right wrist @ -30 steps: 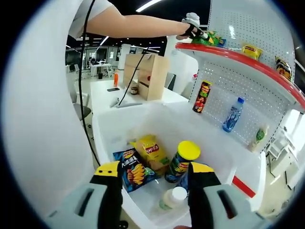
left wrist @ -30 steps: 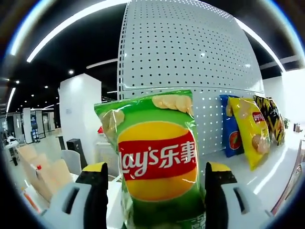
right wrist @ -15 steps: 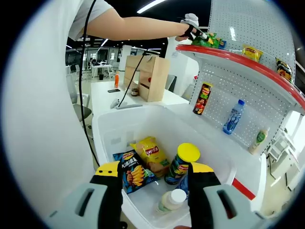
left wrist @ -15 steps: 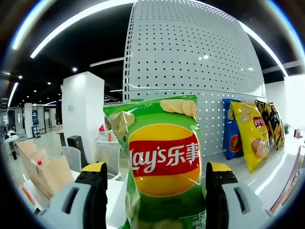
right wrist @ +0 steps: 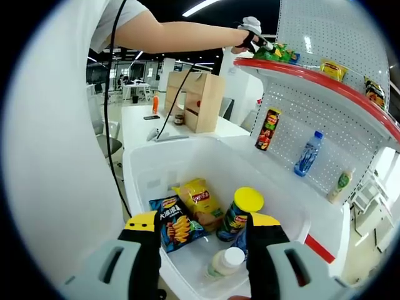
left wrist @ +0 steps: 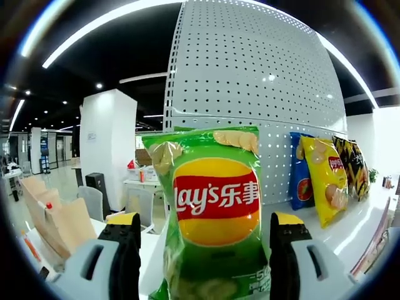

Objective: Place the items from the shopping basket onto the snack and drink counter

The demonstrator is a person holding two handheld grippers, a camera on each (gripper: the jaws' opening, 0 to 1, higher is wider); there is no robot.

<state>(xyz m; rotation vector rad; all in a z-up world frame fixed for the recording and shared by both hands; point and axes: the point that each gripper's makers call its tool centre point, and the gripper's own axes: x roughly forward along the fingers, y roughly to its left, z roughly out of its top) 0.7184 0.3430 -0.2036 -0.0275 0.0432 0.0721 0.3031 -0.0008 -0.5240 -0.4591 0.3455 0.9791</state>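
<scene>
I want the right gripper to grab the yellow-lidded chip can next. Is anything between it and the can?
Nothing visible blocks it. The right gripper hangs open over the white basket, and the green chip can with the yellow lid stands upright just beyond its fingers, beside a white-capped bottle.

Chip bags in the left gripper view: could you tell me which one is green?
The green Lay's bag between the left gripper's fingers; those on the shelf are blue, yellow and dark.
</scene>
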